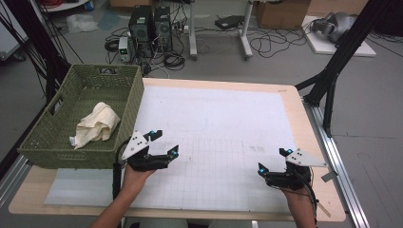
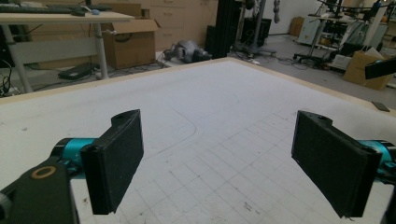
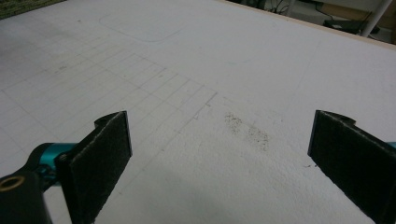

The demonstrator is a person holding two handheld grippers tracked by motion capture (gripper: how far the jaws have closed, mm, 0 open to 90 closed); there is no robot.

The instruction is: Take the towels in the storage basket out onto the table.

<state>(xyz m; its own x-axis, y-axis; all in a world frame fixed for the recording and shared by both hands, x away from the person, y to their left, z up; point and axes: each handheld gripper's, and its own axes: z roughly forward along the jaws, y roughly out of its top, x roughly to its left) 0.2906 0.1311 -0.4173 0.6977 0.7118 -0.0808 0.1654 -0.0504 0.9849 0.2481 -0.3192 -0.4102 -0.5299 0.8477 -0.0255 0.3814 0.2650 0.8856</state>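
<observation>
A green woven basket (image 1: pixel 57 137) sits at the counter's (image 1: pixel 304 142) near-left corner, and a crumpled cream cloth (image 1: pixel 97 124) lies inside it, toward the front. The left tool (image 1: pixel 164 142) hovers just beside the basket's right wall, jaws spread wide with nothing between them. The right tool (image 1: pixel 274 160) hangs well apart, near the counter's right edge, its jaws spread too and holding nothing.

Between the two tools the white gridded mat (image 1: pixel 214 137) lies bare, open room all the way to the far edge. Past that edge the floor holds computer towers (image 1: pixel 151 26), tangled cables and cardboard boxes.

The left gripper view looks along the mat to the far corner and cluttered room beyond. The right gripper view picks out a dark smudge (image 3: pixel 247 130) on the mat between its jaws.
</observation>
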